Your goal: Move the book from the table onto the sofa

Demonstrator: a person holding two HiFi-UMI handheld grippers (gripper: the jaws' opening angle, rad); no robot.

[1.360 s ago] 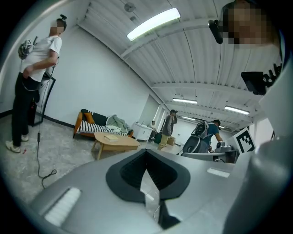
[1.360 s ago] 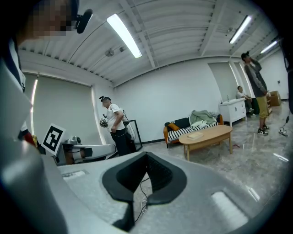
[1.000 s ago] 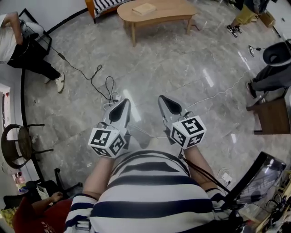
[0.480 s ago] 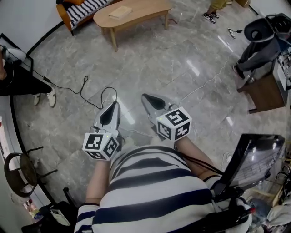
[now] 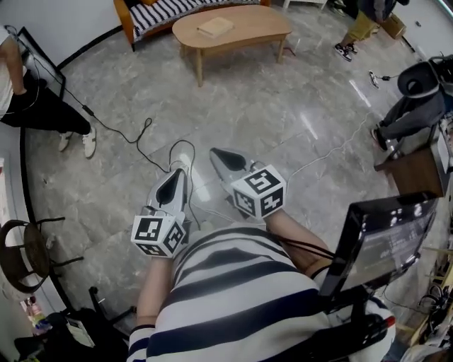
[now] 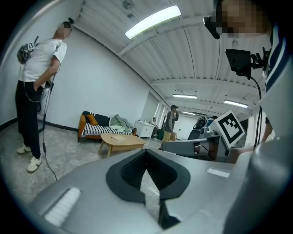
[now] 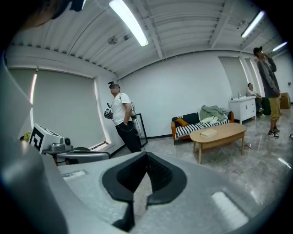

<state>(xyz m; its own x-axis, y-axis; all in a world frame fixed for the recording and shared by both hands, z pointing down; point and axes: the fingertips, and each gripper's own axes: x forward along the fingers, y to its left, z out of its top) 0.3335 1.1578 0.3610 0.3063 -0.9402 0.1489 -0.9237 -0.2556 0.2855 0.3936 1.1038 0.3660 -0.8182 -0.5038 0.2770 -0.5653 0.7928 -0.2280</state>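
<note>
Marble floor [image 5: 283, 120], one table [image 5: 258, 25], one book [image 5: 215, 27], left tongs [image 5: 181, 172], right tongs [image 5: 214, 152]

At twelve o'clock we see a tan book [image 5: 215, 27] on a pale wooden table [image 5: 256, 25], before an orange sofa [image 5: 166, 10] striped black and white. The floor [image 5: 283, 106] is grey and marble-veined; our shirt [image 5: 233, 297] is navy-and-white striped.

Navy-and-white striped shirt [image 5: 241, 297], grey left tool [image 5: 178, 175] and right tool [image 5: 216, 153] with black-and-white marker cubes [image 5: 259, 191].
</note>
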